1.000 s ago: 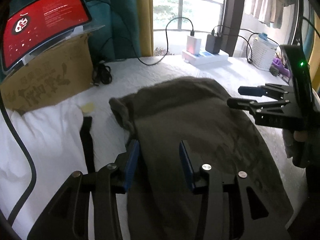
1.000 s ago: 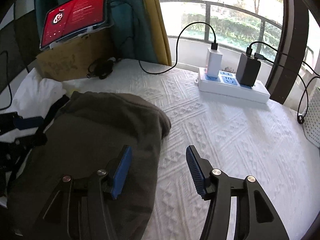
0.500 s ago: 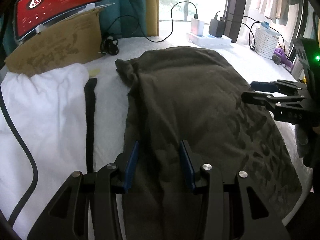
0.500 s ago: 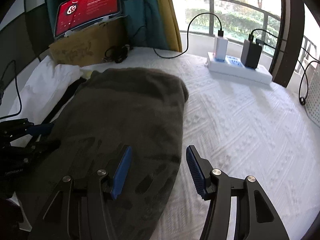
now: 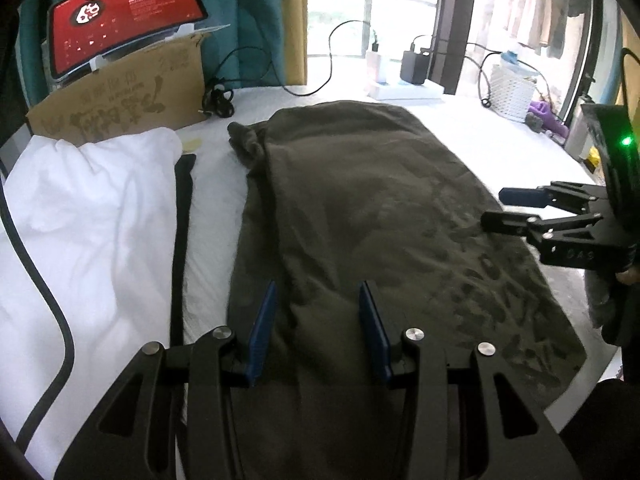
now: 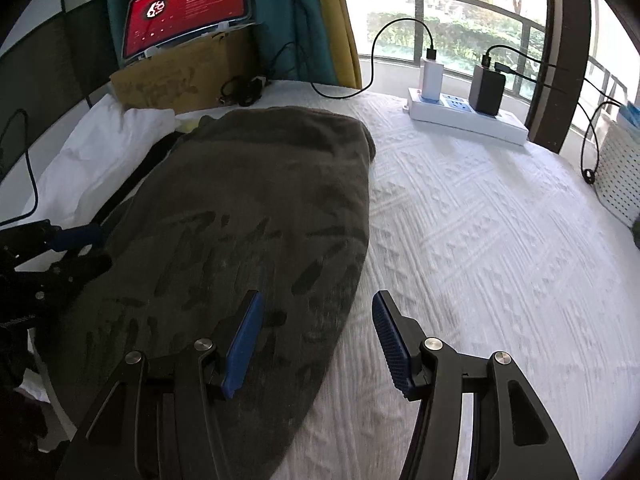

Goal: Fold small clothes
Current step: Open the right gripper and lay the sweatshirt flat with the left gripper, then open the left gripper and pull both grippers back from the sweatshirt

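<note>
A white bedspread with a raised woven pattern (image 6: 480, 216) covers the bed and fills most of both views. Behind it, at twelve o'clock, a large window with a metal railing (image 6: 460, 4) is seen, with green trees outside; a teal curtain (image 6: 296, 20) and a yellow curtain (image 6: 340, 28) hang at eleven o'clock.

The dark olive-grey printed garment (image 5: 380, 216) is spread flat on the bedspread, lengthwise from six towards twelve o'clock in the left wrist view. Dark lettering is printed on it; only what seems to be a "B" can be made out. A crumpled white cloth (image 5: 88, 216) lies at nine o'clock of it, with a narrow black strap (image 5: 182, 236) between the two.

A brown cardboard box (image 5: 120, 100) with dark printed characters, not legible, stands at ten o'clock, and a tablet with a red screen (image 5: 124, 20) is propped on it; its white text is too small to read. A white power strip (image 6: 468, 118) at one o'clock carries a white charger (image 6: 432, 78) and a black charger (image 6: 486, 88). A white perforated basket (image 5: 512, 90) is seen at two o'clock; its contents cannot be told.

The left tool (image 5: 318, 328) is held with blue pads apart above the garment, clamped on nothing. The right tool (image 6: 318, 340) is likewise apart, over the garment's right edge.
</note>
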`<state>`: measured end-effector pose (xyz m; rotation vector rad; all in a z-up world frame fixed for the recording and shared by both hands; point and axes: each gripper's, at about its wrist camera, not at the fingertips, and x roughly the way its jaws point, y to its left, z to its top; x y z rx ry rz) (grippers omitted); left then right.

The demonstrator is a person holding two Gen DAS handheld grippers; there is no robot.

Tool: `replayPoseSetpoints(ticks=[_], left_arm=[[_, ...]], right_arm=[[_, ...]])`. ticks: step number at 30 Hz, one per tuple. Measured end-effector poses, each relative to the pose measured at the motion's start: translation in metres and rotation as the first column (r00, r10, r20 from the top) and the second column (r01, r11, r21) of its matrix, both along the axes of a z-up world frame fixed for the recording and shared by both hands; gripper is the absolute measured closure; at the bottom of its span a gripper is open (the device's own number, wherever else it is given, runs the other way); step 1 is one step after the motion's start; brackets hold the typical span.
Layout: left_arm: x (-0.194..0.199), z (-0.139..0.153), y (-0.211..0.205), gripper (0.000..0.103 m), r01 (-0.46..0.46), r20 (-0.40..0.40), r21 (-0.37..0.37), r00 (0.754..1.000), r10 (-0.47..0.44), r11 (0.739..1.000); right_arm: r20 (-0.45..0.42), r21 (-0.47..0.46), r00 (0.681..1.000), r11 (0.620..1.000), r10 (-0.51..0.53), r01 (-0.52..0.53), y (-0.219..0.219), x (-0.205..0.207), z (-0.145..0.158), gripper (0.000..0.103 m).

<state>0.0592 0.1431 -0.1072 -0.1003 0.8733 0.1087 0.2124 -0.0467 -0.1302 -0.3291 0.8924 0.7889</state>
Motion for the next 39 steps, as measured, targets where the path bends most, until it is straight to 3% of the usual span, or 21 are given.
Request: replayPoseSetpoints(ticks=[16, 23, 31, 39], left_arm=[[-0.027, -0.01, -0.012, 0.052, -0.025, -0.053, 0.026, 0.998, 0.026, 0.999], [-0.039, 0.004, -0.022, 0.052, 0.012, -0.021, 0.038, 1.0, -0.011, 0.999], [-0.044, 0.022, -0.037, 0.04, 0.024, 0.024, 0.067, 0.999, -0.026, 0.997], [-0.03, 0.031, -0.07, 0.037, 0.065, 0.073, 0.01, 0.995, -0.066, 0.998]], right_arm=[[0.009, -0.033, 1.0, 0.999, 0.028, -0.027, -0.024, -0.048, -0.007, 0.044], [0.026, -0.035, 1.0, 0.999, 0.012, -0.011, -0.037, -0.058, -0.002, 0.044], [0.062, -0.023, 0.997, 0.999, -0.042, 0.043, -0.07, -0.069, 0.01, 0.043], [0.093, 0.011, 0.987, 0.991, -0.134, 0.134, -0.118, -0.071, 0.023, 0.04]])
